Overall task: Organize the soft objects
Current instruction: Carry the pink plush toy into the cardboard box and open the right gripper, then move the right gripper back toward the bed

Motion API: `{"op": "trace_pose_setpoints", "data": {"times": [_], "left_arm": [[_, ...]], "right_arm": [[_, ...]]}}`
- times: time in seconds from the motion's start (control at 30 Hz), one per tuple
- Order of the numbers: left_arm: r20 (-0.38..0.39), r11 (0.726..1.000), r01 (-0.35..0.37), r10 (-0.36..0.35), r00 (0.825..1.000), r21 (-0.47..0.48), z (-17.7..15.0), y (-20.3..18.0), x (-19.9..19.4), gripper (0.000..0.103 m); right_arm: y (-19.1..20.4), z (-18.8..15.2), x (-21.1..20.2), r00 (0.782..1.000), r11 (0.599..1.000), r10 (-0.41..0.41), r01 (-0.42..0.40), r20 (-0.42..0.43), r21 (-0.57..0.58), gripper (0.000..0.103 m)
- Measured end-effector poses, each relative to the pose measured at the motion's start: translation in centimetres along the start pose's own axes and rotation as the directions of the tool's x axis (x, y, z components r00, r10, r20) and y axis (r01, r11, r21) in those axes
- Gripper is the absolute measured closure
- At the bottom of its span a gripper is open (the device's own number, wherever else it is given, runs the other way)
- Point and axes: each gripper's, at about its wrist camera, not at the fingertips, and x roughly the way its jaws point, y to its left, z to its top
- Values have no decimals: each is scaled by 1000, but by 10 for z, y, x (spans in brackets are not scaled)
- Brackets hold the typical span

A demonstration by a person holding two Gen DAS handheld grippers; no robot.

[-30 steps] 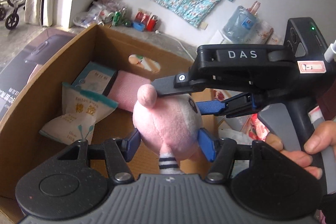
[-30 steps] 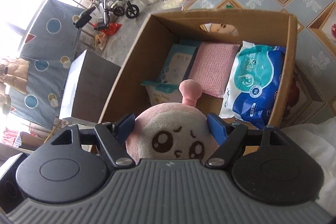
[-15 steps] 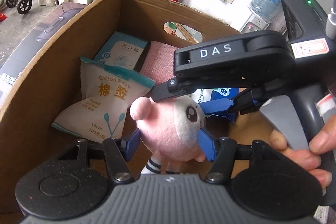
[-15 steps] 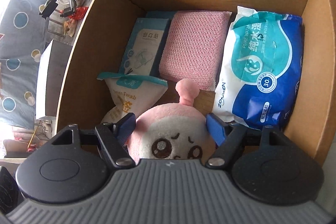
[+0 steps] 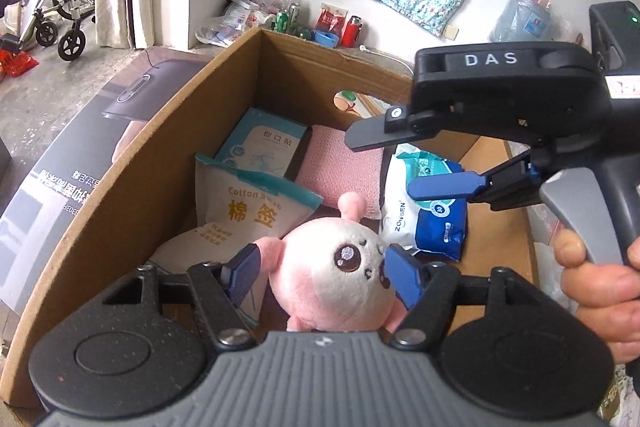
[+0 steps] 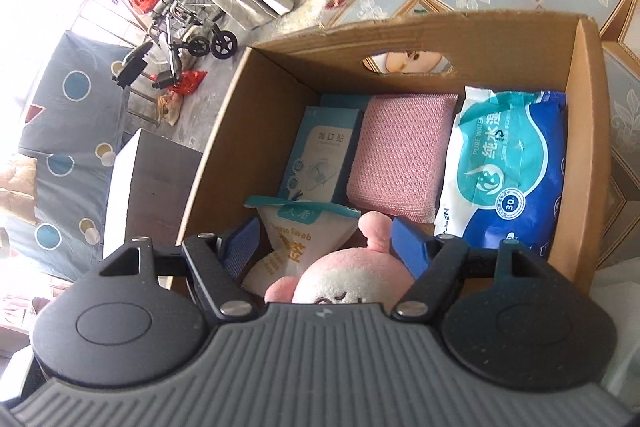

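Evidently the plush toy [image 5: 340, 279] is light and squashy; its round head gives the best hold. It sits low in the frame's centre, inside the cardboard box [image 5: 132, 187] beside the cotton swab bag [image 5: 248, 211]. The left gripper [image 5: 320, 273] has just been opening, the toy between its loosening pads. The right gripper [image 6: 326, 241] stands open above. The toy's body is hidden.
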Motion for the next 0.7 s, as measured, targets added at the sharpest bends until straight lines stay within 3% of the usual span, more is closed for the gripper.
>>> {"op": "trace_pose_setpoints", "data": {"times": [0.2,0.37,0.57,0.7], "left_arm": [[84,999,25,-29,996,46,-1,-18,-28,28],[143,988,92,-110,984,126,-10,-49,-51,23],[165,957,178,-219,962,231,-30,-99,-68,21],[148,926,226,-279,949,302,-50,-135,-71,21]], "right_arm": [[-2,-13,-75,992,996,15,-4,123,-93,27],[-30,-31,-160,969,987,-56,89,240,-130,24],[-100,-68,-247,930,980,-178,199,323,-32,24],[-143,-102,-283,913,973,-228,226,338,45,24]]}}
